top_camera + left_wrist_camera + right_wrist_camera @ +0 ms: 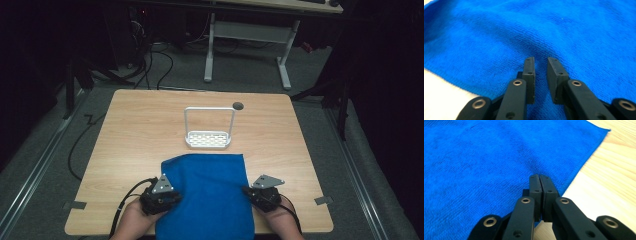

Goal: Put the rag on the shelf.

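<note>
A blue cloth [207, 192] lies on the near part of the wooden table [130, 135] and hangs over its front edge. My left gripper [161, 196] is at the cloth's left edge. In the left gripper view its jaws stand a narrow gap apart, with the blue cloth [549, 32] bunched between them and creased at the tips [541, 60]. My right gripper [261, 194] is at the cloth's right edge. Its jaws are pressed together [540, 177] on the blue cloth [486, 157], which creases toward the tips.
A white wire rack [209, 131] with a perforated base stands upright just beyond the cloth, at mid table. A small round hole [238, 105] sits in the tabletop behind it. A white desk frame [247, 47] stands on the floor past the table.
</note>
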Demonstrator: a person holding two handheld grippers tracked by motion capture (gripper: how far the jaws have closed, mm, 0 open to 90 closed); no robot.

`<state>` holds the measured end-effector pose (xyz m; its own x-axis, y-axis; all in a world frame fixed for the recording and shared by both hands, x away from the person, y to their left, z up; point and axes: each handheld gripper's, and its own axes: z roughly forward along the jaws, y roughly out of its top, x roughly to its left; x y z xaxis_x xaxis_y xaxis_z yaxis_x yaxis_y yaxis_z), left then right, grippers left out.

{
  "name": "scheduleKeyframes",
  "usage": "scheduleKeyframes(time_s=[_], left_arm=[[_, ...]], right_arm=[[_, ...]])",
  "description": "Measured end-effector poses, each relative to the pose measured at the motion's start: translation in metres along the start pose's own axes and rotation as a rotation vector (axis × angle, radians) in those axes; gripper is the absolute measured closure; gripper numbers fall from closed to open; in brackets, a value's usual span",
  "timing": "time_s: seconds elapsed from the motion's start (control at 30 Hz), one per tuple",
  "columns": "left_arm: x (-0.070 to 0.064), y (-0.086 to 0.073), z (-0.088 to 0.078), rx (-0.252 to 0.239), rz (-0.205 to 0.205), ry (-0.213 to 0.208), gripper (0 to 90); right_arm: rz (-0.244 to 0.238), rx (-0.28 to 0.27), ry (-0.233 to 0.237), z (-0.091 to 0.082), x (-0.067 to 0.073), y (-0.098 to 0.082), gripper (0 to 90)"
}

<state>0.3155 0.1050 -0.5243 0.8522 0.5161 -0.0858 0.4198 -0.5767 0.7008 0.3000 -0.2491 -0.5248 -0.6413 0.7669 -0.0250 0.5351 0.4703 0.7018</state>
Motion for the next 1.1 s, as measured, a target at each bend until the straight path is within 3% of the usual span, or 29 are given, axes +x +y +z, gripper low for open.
scheduleKeyframes(time_s=[0.1, 0.23, 0.33, 0.5, 0.57, 0.6, 0.63, 0.73, 0.77, 0.8, 0.83, 1.0, 1.1], left_arm=[[-0.014, 0.006, 0.009, -0.006, 0.027, -0.049, 76.3], [-0.017, 0.008, 0.011, 0.000, 0.050, -0.038, 75.1], [-0.010, 0.007, 0.009, -0.010, 0.030, -0.006, 74.8], [0.012, -0.001, -0.002, -0.061, -0.063, 0.073, 73.6], [0.016, -0.002, -0.004, -0.071, -0.074, 0.090, 72.5], [0.018, -0.003, -0.006, -0.082, -0.082, 0.107, 72.5], [0.024, -0.003, -0.009, -0.107, -0.097, 0.150, 70.5], [0.033, -0.003, -0.009, -0.119, -0.118, 0.185, 68.2], [0.042, -0.002, -0.008, -0.126, -0.138, 0.215, 67.6], [0.042, -0.002, -0.008, -0.126, -0.138, 0.215, 67.2], [0.050, -0.001, -0.005, -0.135, -0.163, 0.233, 66.4], [0.062, 0.004, 0.002, -0.122, -0.184, 0.266, 63.9], [0.066, 0.011, 0.008, -0.122, -0.174, 0.282, 61.2]], right_arm=[[0.015, 0.000, -0.027, -0.007, -0.009, -0.007, 89.2], [0.039, 0.003, -0.037, -0.011, -0.016, -0.011, 89.1], [0.037, 0.006, -0.037, -0.011, -0.015, -0.011, 88.7], [0.040, 0.008, -0.033, -0.011, -0.015, -0.010, 87.9], [0.040, 0.008, -0.032, -0.011, -0.015, -0.010, 87.7], [0.040, 0.008, -0.031, -0.011, -0.015, -0.010, 87.6], [0.041, 0.009, -0.032, -0.011, -0.015, -0.010, 86.8], [0.040, 0.008, -0.029, -0.011, -0.015, -0.009, 86.1], [0.040, 0.008, -0.029, -0.010, -0.015, -0.009, 86.0], [0.040, 0.008, -0.029, -0.010, -0.015, -0.009, 86.0], [0.041, 0.008, -0.028, -0.010, -0.015, -0.009, 85.8], [0.043, 0.008, -0.025, -0.011, -0.016, -0.009, 85.6], [0.046, 0.007, -0.022, -0.011, -0.016, -0.009, 85.5]])
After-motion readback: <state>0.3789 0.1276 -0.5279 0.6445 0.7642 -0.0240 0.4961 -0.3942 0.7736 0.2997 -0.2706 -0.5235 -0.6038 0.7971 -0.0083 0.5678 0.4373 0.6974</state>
